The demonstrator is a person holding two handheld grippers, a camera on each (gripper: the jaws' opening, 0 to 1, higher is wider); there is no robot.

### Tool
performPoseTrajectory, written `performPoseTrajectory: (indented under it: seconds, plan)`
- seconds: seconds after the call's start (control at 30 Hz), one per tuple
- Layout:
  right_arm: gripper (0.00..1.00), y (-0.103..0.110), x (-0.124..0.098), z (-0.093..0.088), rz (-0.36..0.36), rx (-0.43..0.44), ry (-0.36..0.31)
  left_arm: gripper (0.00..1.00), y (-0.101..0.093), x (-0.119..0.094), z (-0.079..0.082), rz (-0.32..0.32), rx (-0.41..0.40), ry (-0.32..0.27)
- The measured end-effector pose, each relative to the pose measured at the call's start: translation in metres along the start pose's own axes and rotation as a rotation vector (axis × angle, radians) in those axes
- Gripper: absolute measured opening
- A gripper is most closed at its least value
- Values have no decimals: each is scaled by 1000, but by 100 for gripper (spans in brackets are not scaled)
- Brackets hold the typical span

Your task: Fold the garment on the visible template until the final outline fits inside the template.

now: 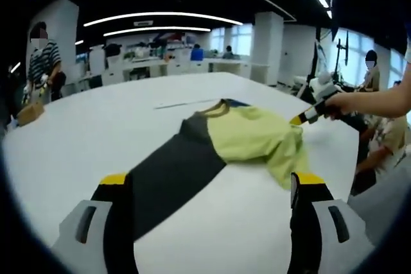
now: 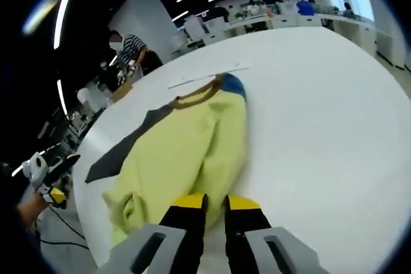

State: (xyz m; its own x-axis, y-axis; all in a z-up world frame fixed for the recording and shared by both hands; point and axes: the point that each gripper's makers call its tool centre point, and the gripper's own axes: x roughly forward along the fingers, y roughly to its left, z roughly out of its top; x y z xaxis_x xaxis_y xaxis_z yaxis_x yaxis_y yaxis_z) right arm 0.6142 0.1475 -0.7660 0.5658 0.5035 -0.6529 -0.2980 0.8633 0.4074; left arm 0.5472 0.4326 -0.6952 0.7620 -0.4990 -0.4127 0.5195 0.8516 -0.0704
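Left gripper view: the left gripper (image 1: 212, 187) has its jaws spread wide, rising at 7 and 5 o'clock with nothing between them but cloth lying flat below. The garment (image 1: 212, 149) sprawls on the white table (image 1: 96, 126), its dark grey part running toward 7 o'clock and its yellow-green part bunched toward 3 o'clock, with a brown collar (image 1: 215, 108) and a bit of blue at 12 o'clock. The right gripper (image 1: 302, 119) comes in at 3 o'clock, held by a hand (image 1: 347, 102), with its tip at the yellow edge; from here I cannot tell how firmly it bites. A thin line (image 1: 186, 102) on the table beyond the collar may be the template's edge; the rest of the outline cannot be made out.

Right gripper view: the right gripper (image 2: 215, 205) has its jaws nearly together at 6 o'clock, pinching yellow cloth at the near edge. The garment (image 2: 192, 145) stretches toward 12 o'clock, with the grey part at 10 o'clock and the thin line (image 2: 205, 76) just past the collar (image 2: 199, 96).

By my judgement the folding is partway at best: one yellow part is pulled over and rumpled, the grey part lies unfolded and long, and the outline is far from compact. Smoothing and further folds appear left to do.
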Motion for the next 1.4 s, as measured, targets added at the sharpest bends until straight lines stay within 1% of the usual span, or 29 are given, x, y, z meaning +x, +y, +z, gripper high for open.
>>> performPoseTrajectory:
  seconds: [0.1, 0.2, 0.33, 0.43, 0.5, 0.63, 0.67, 0.8, 0.83, 0.93, 1.0, 1.07, 1.13, 1.23, 1.4]
  plan:
    - [0, 5, 0, 1, 13, -3, -1, 98, -14, 5, -1, -37, 9, 12]
    - [0, 3, 1, 9, 14, -2, -17, 98, -21, 7, -1, -54, 3, 8]
    - [0, 3, -1, 23, 27, 17, -56, 97, -25, 8, -5, -64, -2, 23]
    - [0, 11, -4, 37, 42, -7, -86, 96, -30, 8, -3, -73, 4, 22]
    - [0, 18, -5, 44, 52, -32, -101, 95, -32, 9, -1, -80, 20, 22]
    - [0, 39, -8, 63, 88, -81, -136, 94, -35, 9, 1, -89, 27, 22]
    - [0, 48, -9, 66, 99, -94, -141, 93, -35, 9, 2, -90, 27, 21]
    - [0, 74, -8, 74, 129, -134, -147, 92, -38, 9, 5, -94, 28, 15]
    - [0, 77, -7, 74, 132, -138, -146, 91, -39, 9, 6, -97, 33, 14]
    - [0, 97, -1, 75, 150, -175, -130, 89, -40, 9, 6, -98, 46, 10]
    - [0, 106, 3, 74, 154, -194, -121, 88, -39, 10, 6, -90, 59, 13]
    - [0, 117, 9, 72, 158, -218, -109, 87, -39, 10, 5, -90, 55, 15]
    - [0, 122, 15, 70, 155, -234, -96, 87, -39, 10, 5, -91, 48, 14]
    - [0, 132, 26, 60, 157, -265, -68, 87, -38, 10, 3, -88, 46, 14]
    - [0, 140, 47, 45, 175, -275, -19, 86, -37, 11, 3, -87, 40, 16]
